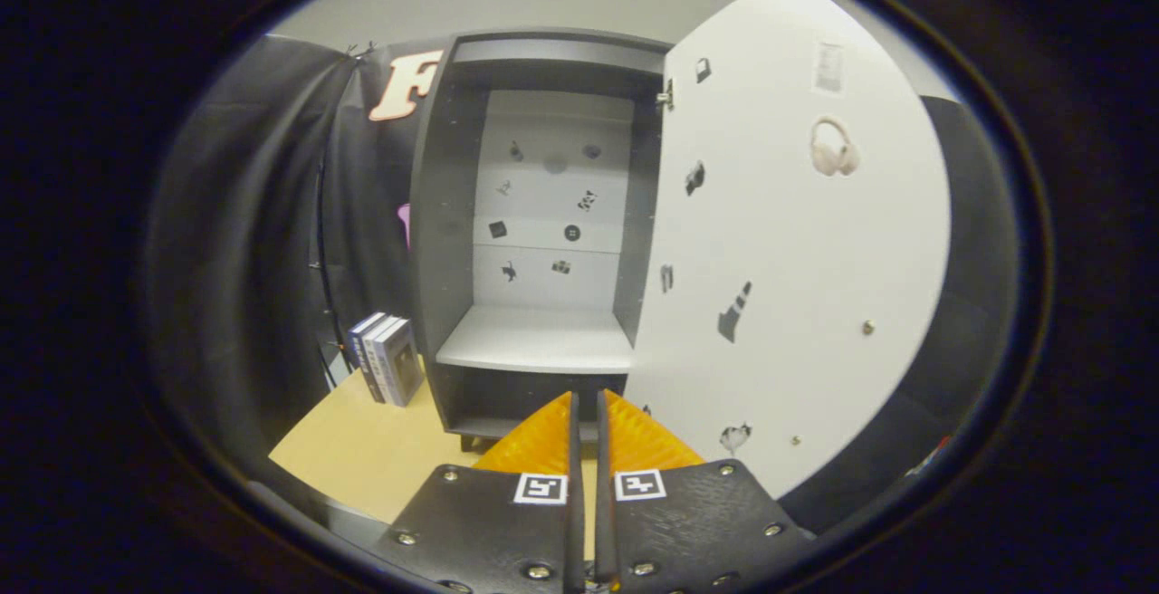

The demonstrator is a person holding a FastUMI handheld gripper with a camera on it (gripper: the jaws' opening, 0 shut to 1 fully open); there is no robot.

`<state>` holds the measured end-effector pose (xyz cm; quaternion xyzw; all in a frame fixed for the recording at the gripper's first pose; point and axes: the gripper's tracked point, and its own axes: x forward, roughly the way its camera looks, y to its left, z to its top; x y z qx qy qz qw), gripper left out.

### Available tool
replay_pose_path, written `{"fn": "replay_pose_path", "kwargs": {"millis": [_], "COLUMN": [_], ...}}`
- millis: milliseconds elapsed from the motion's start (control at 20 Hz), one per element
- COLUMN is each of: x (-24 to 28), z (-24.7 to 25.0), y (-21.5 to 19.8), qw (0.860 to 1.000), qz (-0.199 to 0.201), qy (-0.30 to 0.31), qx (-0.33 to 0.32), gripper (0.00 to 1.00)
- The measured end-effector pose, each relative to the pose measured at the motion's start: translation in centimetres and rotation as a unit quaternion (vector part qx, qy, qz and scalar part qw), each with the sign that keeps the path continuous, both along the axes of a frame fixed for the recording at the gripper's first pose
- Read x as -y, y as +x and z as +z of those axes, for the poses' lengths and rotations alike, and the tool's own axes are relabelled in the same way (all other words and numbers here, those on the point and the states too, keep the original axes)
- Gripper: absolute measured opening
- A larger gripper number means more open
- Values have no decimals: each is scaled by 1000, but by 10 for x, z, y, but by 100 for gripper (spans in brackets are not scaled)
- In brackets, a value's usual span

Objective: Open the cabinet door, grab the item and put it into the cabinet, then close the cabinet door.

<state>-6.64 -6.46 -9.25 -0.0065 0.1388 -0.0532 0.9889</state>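
Observation:
A dark grey cabinet [435, 241] stands on the wooden table just beyond my fingers. Its white door [797, 286] is swung wide open to the right, inner face toward me, dotted with small stickers. Inside, a pale shelf [534, 340] is bare, and the white back panel carries small dark stickers. Several books [387, 359] stand upright on the table to the left of the cabinet. My gripper [587, 404] is low in front of the cabinet's base, its two fingers closed together with only a thin slit between them and nothing held.
Black cloth walls close in on the left and behind the door on the right. The light wooden table [362, 458] stretches out to the left of my fingers, with its front edge close below.

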Motion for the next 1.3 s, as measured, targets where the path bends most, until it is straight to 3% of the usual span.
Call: {"fn": "replay_pose_path", "kwargs": {"millis": [350,700,750,800,900,1000,1300], "x": [-58,-66,-68,-67,-66,-60,-54], "z": [-74,-181,-205,-222,-249,-277,-351], "y": [19,26,24,17,7,0,-29], "qw": [995,989,985,983,978,973,954], "qz": [55,43,45,36,24,9,-17], "qy": [21,28,39,45,56,56,68], "qx": [-80,-138,-159,-176,-200,-222,-293], "gripper": [5,5,7,27,34,48,52]}}
